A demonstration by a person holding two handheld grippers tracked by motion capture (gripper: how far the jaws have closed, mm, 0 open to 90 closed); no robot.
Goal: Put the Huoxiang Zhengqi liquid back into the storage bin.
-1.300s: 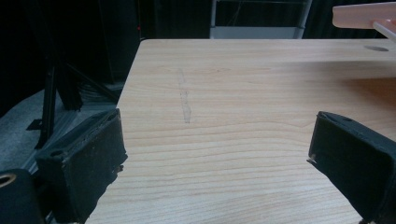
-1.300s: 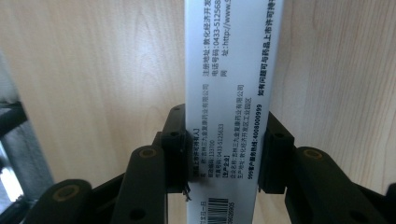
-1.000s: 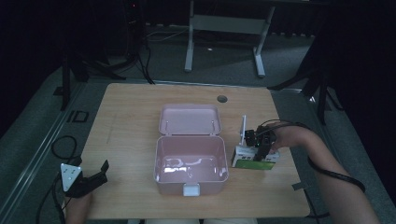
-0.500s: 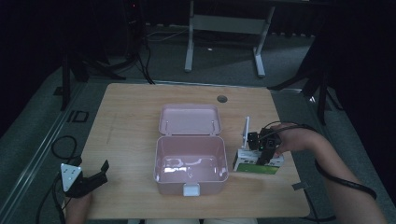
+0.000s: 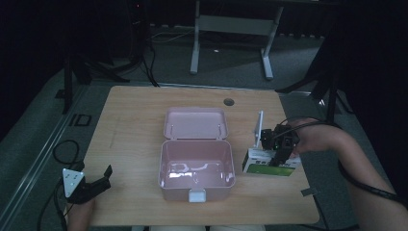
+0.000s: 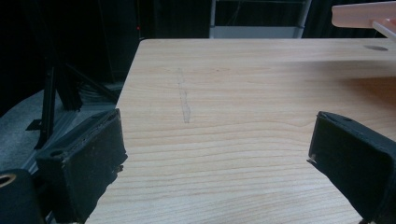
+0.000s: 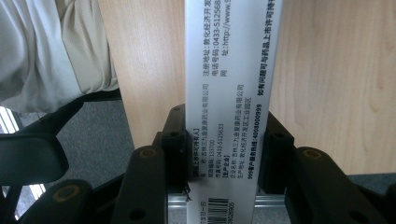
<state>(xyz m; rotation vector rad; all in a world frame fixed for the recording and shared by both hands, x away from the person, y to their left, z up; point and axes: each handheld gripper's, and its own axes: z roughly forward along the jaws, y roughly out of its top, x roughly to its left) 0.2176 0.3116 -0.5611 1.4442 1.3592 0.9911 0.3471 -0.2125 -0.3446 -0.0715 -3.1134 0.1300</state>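
The white and green carton [image 5: 269, 163] sits at about four o'clock on the table [image 5: 134, 120], just beside the right wall of the open pink lunch box [image 5: 197, 166], and the right gripper [image 5: 280, 155] has its jaws clamped on it from above. In the right gripper view the carton [image 7: 229, 107] runs up between the two black jaws, whose pads press on its two long sides (small printed text and a barcode cover the white face turned to the camera), with the wooden tabletop behind it. A slim white piece [image 5: 260, 129] stands upright just past the gripper, toward one o'clock of the carton; what it is I cannot tell. The lunch box lies near the middle of the table, its tray empty and its lid [image 5: 195, 123] folded back flat at twelve o'clock. Well apart, at about eight o'clock near the table's near-left corner, the left gripper [image 5: 98, 179] rests with its jaws spread wide; in the left gripper view they stand over bare wood [image 6: 233, 116] with nothing between them.
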